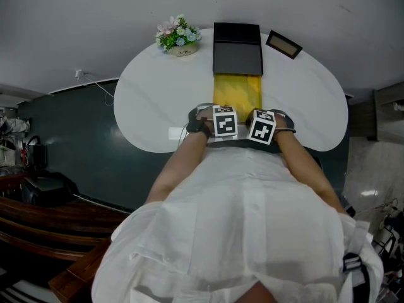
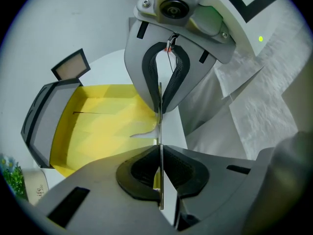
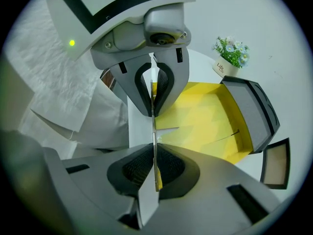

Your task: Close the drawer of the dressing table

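Observation:
The drawer (image 1: 237, 93) lies open in the white dressing table (image 1: 145, 100), its inside lined yellow, with a dark framed panel (image 1: 238, 48) at its far end. Both grippers stand side by side at the drawer's near end, pointing steeply down. My left gripper (image 1: 218, 124) (image 2: 160, 155) is shut on the drawer's thin white front panel (image 2: 159, 131). My right gripper (image 1: 262, 128) (image 3: 154, 153) is shut on the same panel (image 3: 153, 131), just to the right. Each gripper view shows the other gripper clamped on that edge, and the yellow lining (image 2: 102, 126) (image 3: 205, 116) beyond.
A small pot of flowers (image 1: 179, 38) (image 3: 229, 58) stands at the table's back left. A small framed plate (image 1: 283, 43) (image 2: 71, 65) lies at the back right. The person's white clothing (image 1: 252, 219) fills the near side. Dark floor and wooden furniture (image 1: 44, 219) lie to the left.

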The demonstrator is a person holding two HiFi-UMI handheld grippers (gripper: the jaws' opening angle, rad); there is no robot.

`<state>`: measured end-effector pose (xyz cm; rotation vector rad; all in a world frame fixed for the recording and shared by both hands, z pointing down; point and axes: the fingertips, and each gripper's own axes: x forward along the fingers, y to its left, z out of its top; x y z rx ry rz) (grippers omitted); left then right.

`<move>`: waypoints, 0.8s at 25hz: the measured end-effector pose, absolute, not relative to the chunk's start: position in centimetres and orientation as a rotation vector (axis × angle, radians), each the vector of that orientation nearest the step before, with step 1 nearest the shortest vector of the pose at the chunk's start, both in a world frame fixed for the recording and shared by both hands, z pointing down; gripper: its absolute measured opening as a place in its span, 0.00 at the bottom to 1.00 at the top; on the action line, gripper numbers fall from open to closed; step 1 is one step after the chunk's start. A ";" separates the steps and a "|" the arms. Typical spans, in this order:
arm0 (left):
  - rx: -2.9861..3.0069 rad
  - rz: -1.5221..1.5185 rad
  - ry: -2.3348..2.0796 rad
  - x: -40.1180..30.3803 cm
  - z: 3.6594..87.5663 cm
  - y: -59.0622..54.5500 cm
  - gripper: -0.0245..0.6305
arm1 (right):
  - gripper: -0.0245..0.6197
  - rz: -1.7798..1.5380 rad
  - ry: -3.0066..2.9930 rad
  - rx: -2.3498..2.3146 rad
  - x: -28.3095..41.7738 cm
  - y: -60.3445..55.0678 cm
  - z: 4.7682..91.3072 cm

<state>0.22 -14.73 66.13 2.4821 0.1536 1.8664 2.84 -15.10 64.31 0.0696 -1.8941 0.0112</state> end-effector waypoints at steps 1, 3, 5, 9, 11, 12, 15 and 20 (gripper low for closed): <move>2.484 1.869 0.140 0.1 66.1 -15.0 0.09 | 0.08 0.008 -1.896 0.074 2.8 -15.3 64.2; 2.487 1.862 0.125 0.0 66.0 -15.3 0.09 | 0.08 0.008 -1.897 0.072 2.6 -15.6 64.1; 2.491 1.852 0.118 0.0 65.9 -15.4 0.09 | 0.08 0.010 -1.895 0.071 2.6 -15.7 64.1; 2.496 1.860 0.093 0.1 66.1 -15.9 0.09 | 0.08 0.003 -1.899 0.091 2.7 -16.2 64.2; 2.503 1.856 0.074 0.1 66.1 -16.4 0.09 | 0.08 -0.001 -1.897 0.101 2.8 -16.6 64.2; 2.506 1.853 0.064 0.2 66.0 -16.7 0.09 | 0.08 -0.004 -1.896 0.108 2.8 -16.9 64.1; 2.509 1.854 0.042 0.2 65.7 -17.8 0.09 | 0.08 -0.016 -1.895 0.138 2.9 -18.1 63.9; 2.513 1.857 0.041 0.4 65.3 -19.3 0.09 | 0.08 -0.030 -1.897 0.172 3.1 -19.6 63.4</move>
